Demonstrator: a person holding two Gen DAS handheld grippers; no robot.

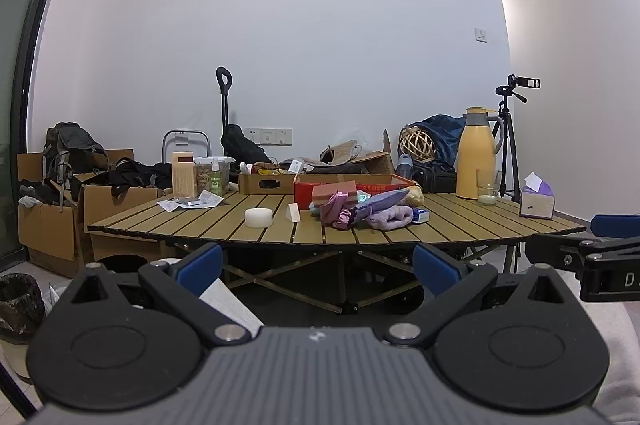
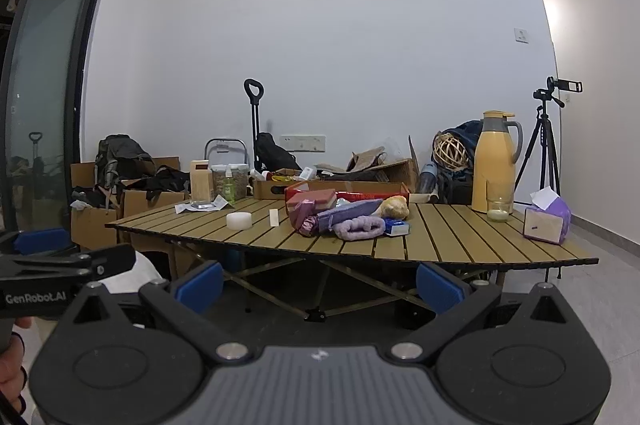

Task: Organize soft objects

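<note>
The left tongs (image 1: 316, 267) stand wide open with nothing between their blue pads, held low and short of the desk (image 1: 224, 221); the right tongs (image 2: 318, 283) are spread just as wide and equally bare, also below the level of the desk's near edge. The heap of soft things (image 1: 360, 209) lies ahead of and above both tongs, well apart from them, on the middle of the slatted top; in it a lilac rolled towel (image 1: 390, 217) sits at the front, a pink-purple cloth (image 1: 336, 211) to its left, a purple pouch (image 1: 380, 203) over it and a tan plush piece (image 1: 414, 197) behind; the heap leans against a red box (image 1: 360, 185).

The left wrist view shows the right tongs' black frame at its right margin, and a black bin (image 1: 20, 301) on the floor to the left; the right wrist view shows the left tongs' frame at its left margin, with part of a hand (image 2: 12, 365) below it, and gives more of the bare slats to the right of the heap.

Left of the heap stand a white round block (image 1: 259, 217) and a small white wedge (image 1: 294, 213); far right, a yellow jug (image 1: 478, 153), a glass (image 1: 487, 189) and a tissue box (image 1: 537, 199) near the desk's right edge; the near edge in front of the heap is bare slats.
</note>
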